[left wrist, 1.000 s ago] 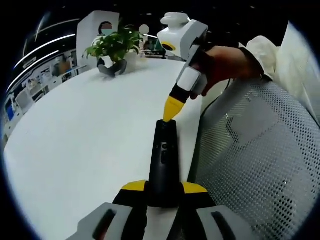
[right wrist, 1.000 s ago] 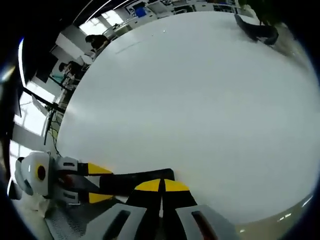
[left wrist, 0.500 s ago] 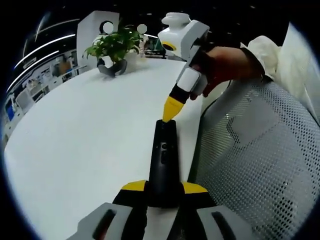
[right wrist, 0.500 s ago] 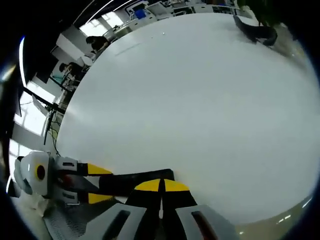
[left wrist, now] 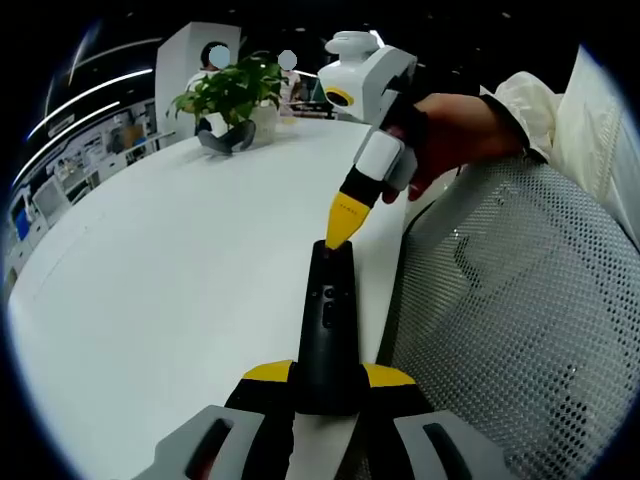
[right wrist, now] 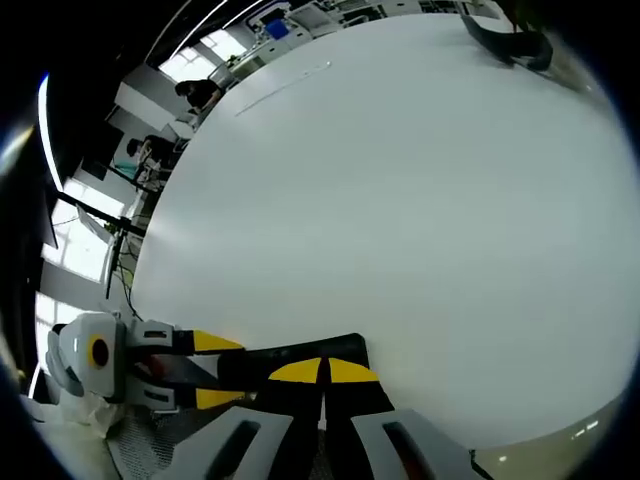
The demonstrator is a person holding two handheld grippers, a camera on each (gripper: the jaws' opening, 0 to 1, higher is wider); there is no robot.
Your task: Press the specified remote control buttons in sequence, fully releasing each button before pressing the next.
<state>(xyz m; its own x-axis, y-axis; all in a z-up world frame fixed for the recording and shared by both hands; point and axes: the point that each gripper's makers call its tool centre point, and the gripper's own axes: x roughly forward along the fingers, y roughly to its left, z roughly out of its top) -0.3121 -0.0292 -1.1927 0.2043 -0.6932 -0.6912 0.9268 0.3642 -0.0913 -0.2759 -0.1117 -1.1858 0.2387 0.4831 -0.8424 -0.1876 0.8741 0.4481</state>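
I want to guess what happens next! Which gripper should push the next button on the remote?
Probably the right gripper. Its shut fingers are at the far end of the black remote, above the buttons. The left gripper is busy holding the remote's near end steady over the white table.

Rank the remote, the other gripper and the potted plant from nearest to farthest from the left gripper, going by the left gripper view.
1. Remote: held between the left gripper's fingers, pointing away along the table edge.
2. Right gripper: at the remote's far end, shut yellow tip on its top, coming in from the upper right.
3. Potted plant: far across the white table, upper left.
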